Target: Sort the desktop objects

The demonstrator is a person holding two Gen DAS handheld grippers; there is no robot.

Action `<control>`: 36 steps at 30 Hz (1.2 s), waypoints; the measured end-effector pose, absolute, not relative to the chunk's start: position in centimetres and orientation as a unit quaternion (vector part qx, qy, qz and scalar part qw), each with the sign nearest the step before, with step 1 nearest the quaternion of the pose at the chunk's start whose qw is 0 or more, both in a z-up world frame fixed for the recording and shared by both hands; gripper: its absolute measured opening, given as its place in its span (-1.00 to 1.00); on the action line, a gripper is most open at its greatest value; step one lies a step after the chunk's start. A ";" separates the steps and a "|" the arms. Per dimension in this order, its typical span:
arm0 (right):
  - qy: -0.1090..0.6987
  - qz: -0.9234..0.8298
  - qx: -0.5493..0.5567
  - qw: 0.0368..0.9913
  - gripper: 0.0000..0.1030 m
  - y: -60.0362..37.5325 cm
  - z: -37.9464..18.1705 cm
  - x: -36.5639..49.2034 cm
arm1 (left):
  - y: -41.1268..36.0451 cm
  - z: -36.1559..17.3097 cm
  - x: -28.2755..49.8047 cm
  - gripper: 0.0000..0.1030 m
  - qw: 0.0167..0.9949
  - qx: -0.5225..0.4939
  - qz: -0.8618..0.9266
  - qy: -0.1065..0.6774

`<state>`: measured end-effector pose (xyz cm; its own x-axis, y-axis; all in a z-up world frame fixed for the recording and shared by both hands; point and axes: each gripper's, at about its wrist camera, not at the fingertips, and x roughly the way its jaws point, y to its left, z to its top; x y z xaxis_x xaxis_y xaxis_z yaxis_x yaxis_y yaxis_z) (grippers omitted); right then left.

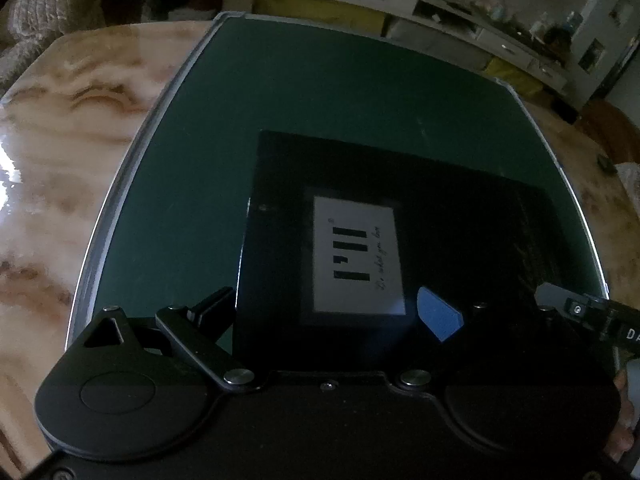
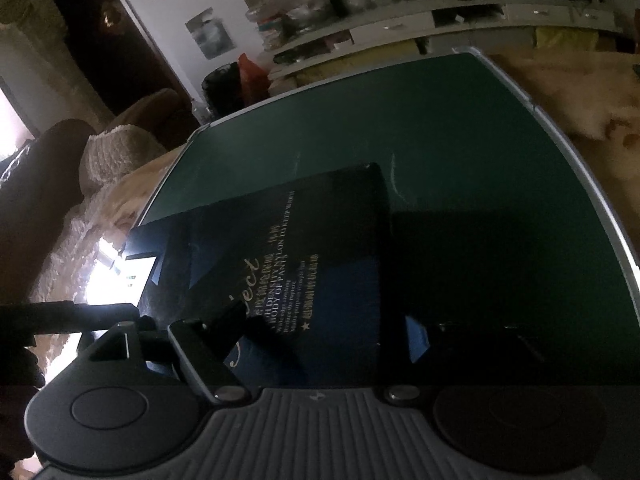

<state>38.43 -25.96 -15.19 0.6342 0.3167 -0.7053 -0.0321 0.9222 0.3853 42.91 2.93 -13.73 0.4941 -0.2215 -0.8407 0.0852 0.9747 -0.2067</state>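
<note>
Left wrist view first: a flat black box (image 1: 360, 240) with a white label lies on the green mat (image 1: 320, 88) in the centre and lower right of the frame, and the left gripper (image 1: 340, 312) sits straddling its near edge, one finger at the box's left side, the blue-padded one over its top. Whether those jaws press on it, I cannot tell. Right wrist view: the right gripper (image 2: 320, 332) angles down over the same box (image 2: 304, 248), low and centre; its jaws bracket the box's near end, grip unclear in the dark. I'd call this box light, stiff cardboard, with a glossy, slippery skin. Best hold is across opposite side walls, near the middle. The marble desk (image 1: 60, 140) frames the mat.
</note>
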 end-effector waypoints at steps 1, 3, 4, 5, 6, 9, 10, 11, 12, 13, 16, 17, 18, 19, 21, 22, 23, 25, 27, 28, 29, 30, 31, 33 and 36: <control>0.415 0.098 0.169 0.888 0.62 -25.9 -15.0 38.3 | 2.9 -13.5 42.7 0.89 0.863 -0.067 -0.091 0.493; 0.413 0.099 0.169 0.889 0.62 -26.0 -14.6 37.9 | 2.8 -13.1 42.2 0.89 0.864 -0.064 -0.093 0.492; 0.414 0.099 0.169 0.889 0.62 -26.1 -14.3 37.7 | 2.8 -12.9 42.0 0.89 0.863 -0.064 -0.093 0.493; 0.415 0.099 0.170 0.888 0.62 -26.1 -14.1 37.4 | 2.8 -12.6 41.7 0.89 0.863 -0.063 -0.094 0.493; 0.416 0.099 0.170 0.888 0.62 -26.1 -13.8 37.1 | 2.7 -12.3 41.3 0.89 0.863 -0.061 -0.094 0.493; 0.421 0.096 0.172 0.886 0.62 -26.0 -12.9 36.0 | 2.6 -11.4 40.1 0.89 0.862 -0.061 -0.092 0.495; 0.422 0.094 0.172 0.885 0.62 -26.0 -12.5 35.6 | 2.6 -11.0 39.6 0.89 0.861 -0.061 -0.091 0.496; 0.422 0.093 0.172 0.885 0.62 -26.0 -12.1 35.1 | 2.5 -10.6 39.1 0.89 0.861 -0.060 -0.090 0.497; 0.423 0.092 0.172 0.885 0.62 -26.0 -11.7 34.6 | 2.5 -10.2 38.6 0.89 0.860 -0.061 -0.089 0.499; 0.423 0.091 0.172 0.885 0.62 -26.1 -11.4 34.1 | 2.5 -9.8 38.1 0.89 0.859 -0.062 -0.088 0.501; 0.427 0.090 0.175 0.883 0.62 -26.1 -10.2 32.5 | 2.5 -8.5 36.3 0.89 0.859 -0.057 -0.086 0.502; 0.428 0.090 0.176 0.882 0.61 -26.1 -9.8 31.8 | 2.5 -8.0 35.6 0.89 0.859 -0.056 -0.086 0.502; 0.429 0.089 0.177 0.881 0.62 -26.1 -9.4 31.2 | 2.5 -7.6 35.0 0.90 0.858 -0.056 -0.085 0.503; 0.430 0.089 0.176 0.881 0.62 -26.0 -8.9 30.5 | 2.5 -7.2 34.2 0.90 0.858 -0.056 -0.082 0.503; 0.430 0.088 0.172 0.882 0.62 -25.8 -8.1 29.2 | 2.5 -6.3 32.6 0.89 0.859 -0.055 -0.077 0.503; 0.431 0.088 0.170 0.882 0.62 -25.7 -7.7 28.5 | 2.5 -6.0 31.8 0.89 0.859 -0.055 -0.075 0.504; 0.431 0.089 0.168 0.882 0.62 -25.5 -7.4 27.7 | 2.6 -5.7 31.0 0.89 0.858 -0.056 -0.073 0.505; 0.434 0.090 0.165 0.881 0.62 -25.3 -6.8 26.1 | 2.6 -5.4 29.2 0.89 0.856 -0.058 -0.071 0.509; 0.437 0.090 0.161 0.881 0.62 -25.1 -6.4 24.4 | 2.7 -5.1 27.4 0.89 0.854 -0.059 -0.070 0.512; 0.438 0.090 0.160 0.880 0.62 -25.0 -6.3 23.7 | 2.7 -5.1 26.6 0.89 0.854 -0.058 -0.069 0.513; 0.440 0.089 0.160 0.879 0.62 -25.0 -6.3 22.8 | 2.7 -5.0 25.7 0.89 0.853 -0.058 -0.068 0.514; 0.442 0.089 0.160 0.878 0.62 -25.0 -6.3 22.0 | 2.6 -5.0 24.8 0.89 0.853 -0.057 -0.067 0.515; 0.444 0.089 0.160 0.877 0.62 -25.0 -6.3 21.2 | 2.6 -4.9 24.1 0.89 0.852 -0.056 -0.066 0.516; 0.447 0.088 0.160 0.876 0.62 -24.9 -6.3 19.9 | 2.6 -5.0 22.5 0.89 0.851 -0.055 -0.065 0.518; 0.451 0.086 0.159 0.874 0.62 -24.8 -6.5 18.1 | 2.6 -5.2 20.6 0.89 0.848 -0.052 -0.065 0.523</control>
<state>18.10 -24.77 -6.47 0.5775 0.2935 -0.7618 -0.0073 0.9349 0.3547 20.59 2.61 -5.17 0.4453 -0.1647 -0.8801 0.0551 0.9861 -0.1567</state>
